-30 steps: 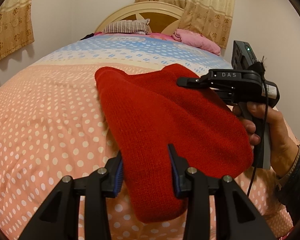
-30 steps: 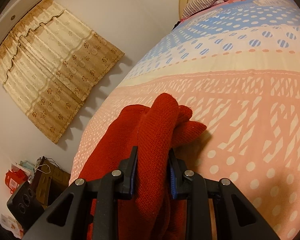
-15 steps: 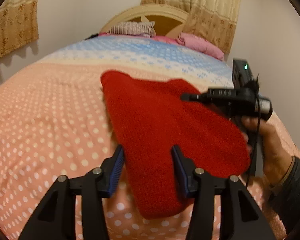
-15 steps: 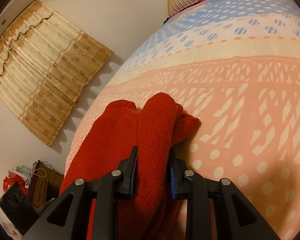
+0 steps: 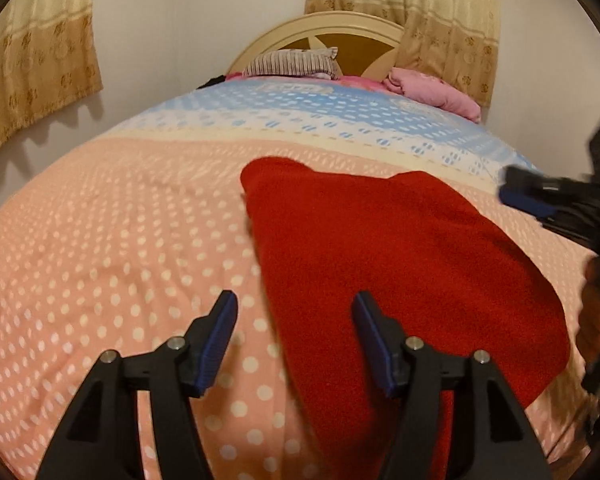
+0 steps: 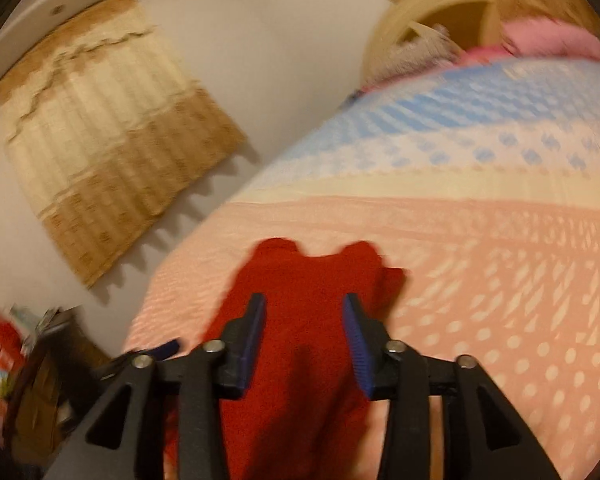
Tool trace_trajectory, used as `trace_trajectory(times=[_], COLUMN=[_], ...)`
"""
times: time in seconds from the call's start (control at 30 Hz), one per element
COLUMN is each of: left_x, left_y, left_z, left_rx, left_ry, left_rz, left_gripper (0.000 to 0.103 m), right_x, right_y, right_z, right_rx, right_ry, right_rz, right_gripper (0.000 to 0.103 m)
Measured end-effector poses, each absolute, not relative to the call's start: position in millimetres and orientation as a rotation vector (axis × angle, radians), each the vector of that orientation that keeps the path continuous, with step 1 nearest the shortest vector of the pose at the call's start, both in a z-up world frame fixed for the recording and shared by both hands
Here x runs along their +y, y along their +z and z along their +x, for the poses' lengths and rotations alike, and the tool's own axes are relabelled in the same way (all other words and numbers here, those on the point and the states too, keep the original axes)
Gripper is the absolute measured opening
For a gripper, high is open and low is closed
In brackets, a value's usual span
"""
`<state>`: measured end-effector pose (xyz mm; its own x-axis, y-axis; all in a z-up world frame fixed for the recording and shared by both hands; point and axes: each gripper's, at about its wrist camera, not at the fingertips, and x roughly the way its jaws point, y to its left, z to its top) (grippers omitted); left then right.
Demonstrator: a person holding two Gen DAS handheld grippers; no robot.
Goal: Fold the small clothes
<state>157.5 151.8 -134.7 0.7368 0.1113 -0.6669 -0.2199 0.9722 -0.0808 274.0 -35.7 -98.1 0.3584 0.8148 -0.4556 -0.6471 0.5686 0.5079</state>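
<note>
A red knit garment (image 5: pixel 400 260) lies folded flat on the dotted bedspread (image 5: pixel 100 260). My left gripper (image 5: pixel 294 308) hovers at its near left edge. Its jaws are opening, and the cloth's edge runs between them without touching the pads. In the right wrist view my right gripper (image 6: pixel 304 304) hangs just above the garment (image 6: pixel 312 272). Its jaws are opening too, with the cloth lying loose below them. The right gripper (image 5: pixel 514 192) also shows blurred at the right edge of the left wrist view, off the garment.
The peach bedspread turns to cream and blue bands (image 5: pixel 300 112) toward the headboard (image 5: pixel 320 28), where a striped pillow (image 5: pixel 292 62) and a pink one (image 5: pixel 432 92) lie. A hand (image 5: pixel 596 312) holds the right gripper. Bags and boxes (image 6: pixel 16 360) stand on the floor beside the bed.
Both grippers have let go of the garment and drawn back from it. The right gripper's jaws, shut on a raised fold before, now stand apart, and the cloth has dropped flat.
</note>
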Motion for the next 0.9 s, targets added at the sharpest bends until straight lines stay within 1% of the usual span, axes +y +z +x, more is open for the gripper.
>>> trace_trajectory(times=[0.03,0.17,0.23,0.37,0.53,0.67,0.8,0.83,0.9], left_x=[150,145,144,142,141,134,125,124,123], left_y=[-135,-134,-135,-142,-140,-119,-90,-85,-74], left_z=[157,153,151,146,141,128,116,113,106], left_rx=[0.72,0.718,0.717,0.716,0.716,0.669,0.592,0.579,0.551], left_ry=[0.183,0.188,0.185,0.19,0.196,0.192,0.177,0.171,0.164], left_rz=[-0.16,-0.152,-0.154,-0.149,-0.166,-0.159,-0.132,-0.131,-0.126], left_gripper=[0.064,0.064,0.069,0.069,0.069,0.07,0.074,0.078,0.079], right_x=[-33,-14,-12,-27,-26,-33,-44,-46,-48], right_y=[-95,-112,-128,-142,-144,-124,-95,-86,-68], right_z=[262,237,234,238,229,212,187,181,168], right_rx=[0.735,0.825,0.858,0.866,0.837,0.802,0.713,0.686,0.626], right_ry=[0.996,1.041,0.953,0.942,0.927,0.841,0.752,0.737,0.706], right_rz=[0.246,0.15,0.085,0.184,0.171,0.211,0.209,0.207,0.192], right_gripper=[0.05,0.05,0.05,0.05,0.05,0.051,0.052,0.053,0.056])
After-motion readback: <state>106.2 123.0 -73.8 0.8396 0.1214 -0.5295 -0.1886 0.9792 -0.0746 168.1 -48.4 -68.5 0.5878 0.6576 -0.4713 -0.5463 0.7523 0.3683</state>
